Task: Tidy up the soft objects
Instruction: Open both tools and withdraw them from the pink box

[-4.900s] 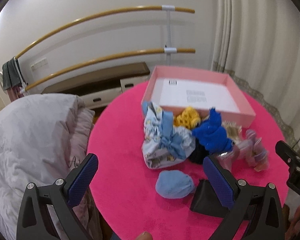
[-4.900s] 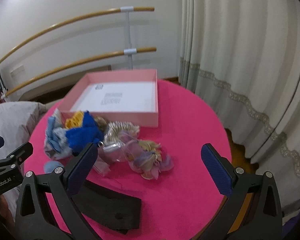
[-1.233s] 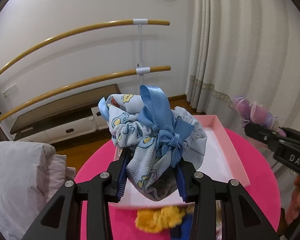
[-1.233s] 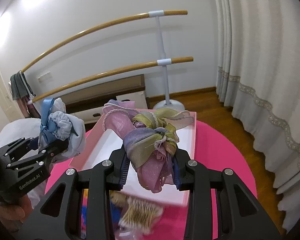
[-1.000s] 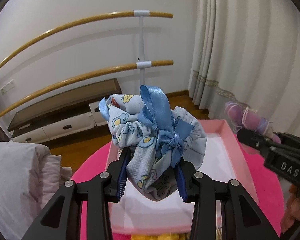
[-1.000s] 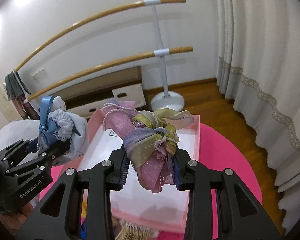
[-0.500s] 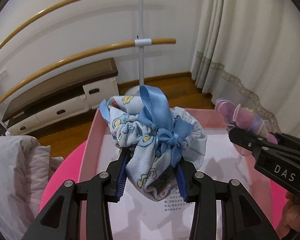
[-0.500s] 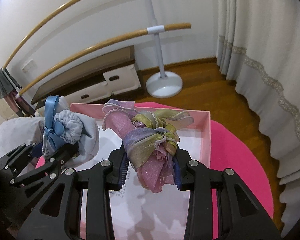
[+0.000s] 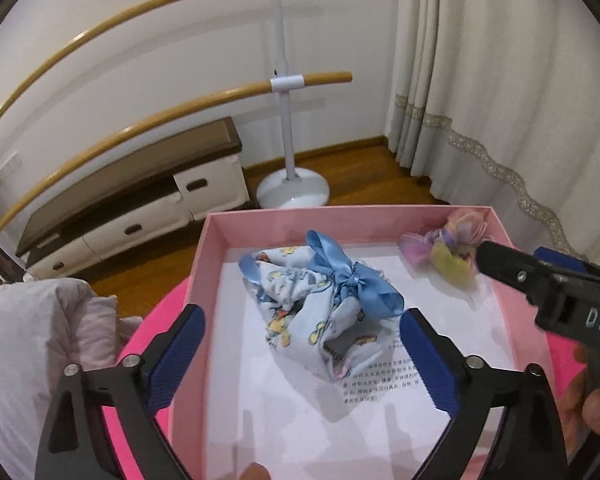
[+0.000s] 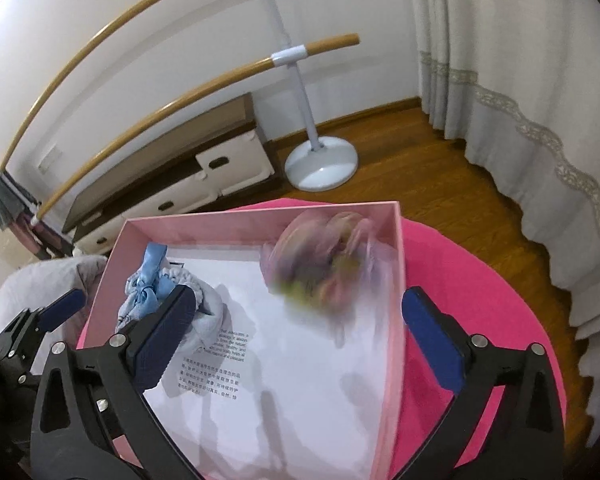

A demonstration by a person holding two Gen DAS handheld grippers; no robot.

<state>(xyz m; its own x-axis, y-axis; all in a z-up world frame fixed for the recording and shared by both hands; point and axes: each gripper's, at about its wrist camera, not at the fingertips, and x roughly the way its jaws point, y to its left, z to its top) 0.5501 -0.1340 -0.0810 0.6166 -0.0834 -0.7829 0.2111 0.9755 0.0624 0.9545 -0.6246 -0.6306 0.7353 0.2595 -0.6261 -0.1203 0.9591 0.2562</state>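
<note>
A pale blue printed cloth bundle with a blue satin bow (image 9: 320,300) lies in the pink box (image 9: 204,264) on its white paper lining; it also shows in the right wrist view (image 10: 156,292). My left gripper (image 9: 300,356) is open above it. A pink, purple and yellow-green ribbon bundle (image 10: 324,264) is blurred in the box's far right corner, apart from my open right gripper (image 10: 296,336). In the left wrist view the ribbon bundle (image 9: 452,244) sits just beyond my right gripper's tip.
The pink box (image 10: 392,320) stands on a round hot-pink table (image 10: 480,280). A pale quilt (image 9: 28,344) lies left of the table. Behind are a ballet barre stand (image 9: 288,188), a low cabinet (image 9: 140,200) and curtains (image 9: 500,80).
Both grippers have opened. The blue bow bundle and the ribbon bundle have left the jaws and now lie in the pink box. Both grippers moved forward over the box.
</note>
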